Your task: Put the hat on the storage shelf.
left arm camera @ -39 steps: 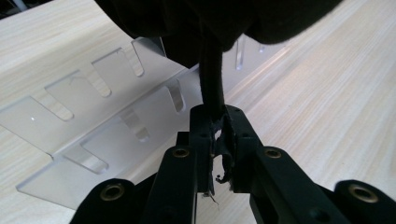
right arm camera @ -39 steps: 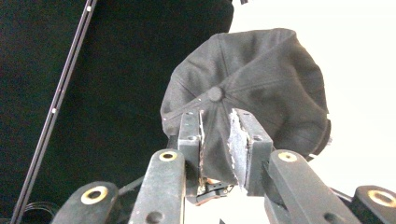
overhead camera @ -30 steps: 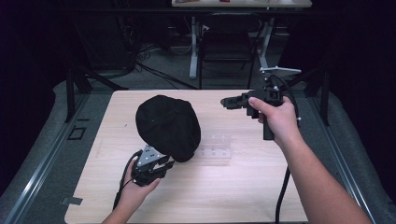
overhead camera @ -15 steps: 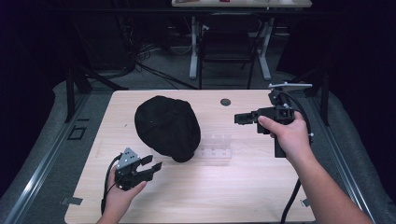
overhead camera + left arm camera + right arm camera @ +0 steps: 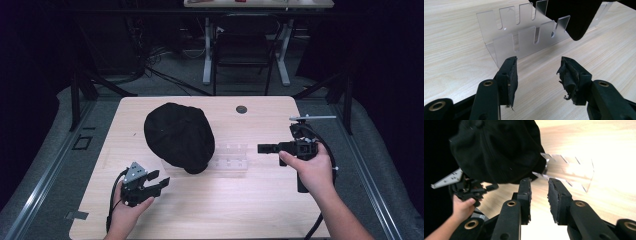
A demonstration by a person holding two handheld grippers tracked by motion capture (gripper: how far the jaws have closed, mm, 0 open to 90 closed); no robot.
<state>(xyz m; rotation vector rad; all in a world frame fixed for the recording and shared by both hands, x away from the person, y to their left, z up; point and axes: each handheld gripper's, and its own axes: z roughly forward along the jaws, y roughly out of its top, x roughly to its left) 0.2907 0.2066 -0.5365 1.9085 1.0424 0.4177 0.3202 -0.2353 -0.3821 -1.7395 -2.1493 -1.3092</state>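
A black cap [image 5: 180,137] rests over the left end of a clear slotted acrylic rack [image 5: 232,157] on the wooden table [image 5: 250,210]. My left gripper [image 5: 159,180] sits low near the front left, a little short of the cap. Its jaws have just been opening and nothing is between them. In the left gripper view the left gripper [image 5: 537,72] faces the rack [image 5: 524,37] and the cap's edge [image 5: 574,15]. My right gripper [image 5: 260,148] points left at the rack's right end. Its jaws have just been opening too, and the gap of the right gripper [image 5: 539,192] is bare before the cap [image 5: 499,147].
A small dark round grommet [image 5: 241,109] is set in the table near its far edge. A chair [image 5: 242,50] and desk legs stand on the floor beyond the table. Grey matting borders the table on both sides.
The left gripper has drawn away from the cap's near edge and opened its jaws. The right hand has come down and toward the near right, level with the rack.
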